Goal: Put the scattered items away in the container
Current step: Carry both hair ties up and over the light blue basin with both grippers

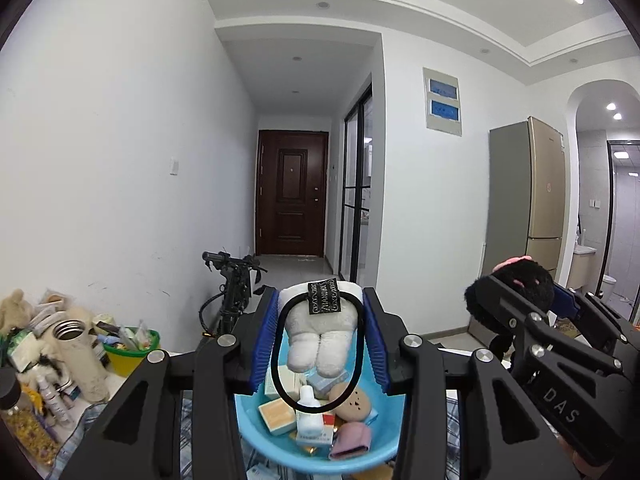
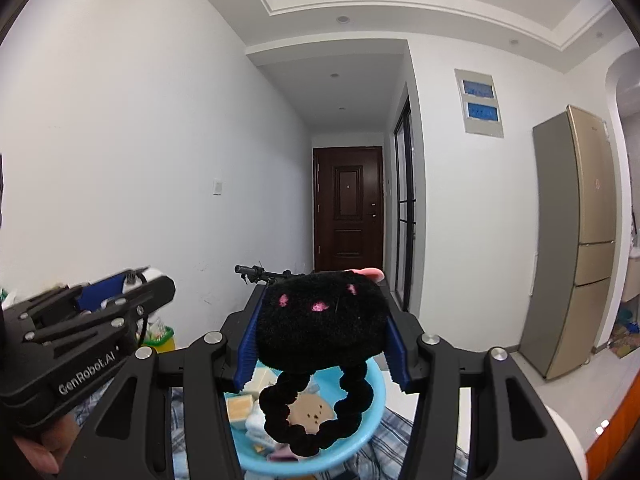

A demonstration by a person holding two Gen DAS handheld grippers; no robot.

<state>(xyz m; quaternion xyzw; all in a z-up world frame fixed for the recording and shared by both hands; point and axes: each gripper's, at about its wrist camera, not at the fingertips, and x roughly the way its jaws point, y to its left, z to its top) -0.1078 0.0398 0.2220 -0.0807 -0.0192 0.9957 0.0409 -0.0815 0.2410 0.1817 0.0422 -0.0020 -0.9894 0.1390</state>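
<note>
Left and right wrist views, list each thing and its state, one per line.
Left tongs: shut on white plush hair tie.
Right tongs: shut on black plush hair tie.
Blue basin: partly filled.
Steel flask: uncapped.
Brown door: closed.

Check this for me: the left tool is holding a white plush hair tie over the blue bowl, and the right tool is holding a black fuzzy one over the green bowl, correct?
Not quite. The right tool holds its black fuzzy hair tie over the blue bowl, not the green one; the right wrist view shows it. The green bowl sits off to the left. The left tool does hold the white plush hair tie over the blue bowl.
</note>
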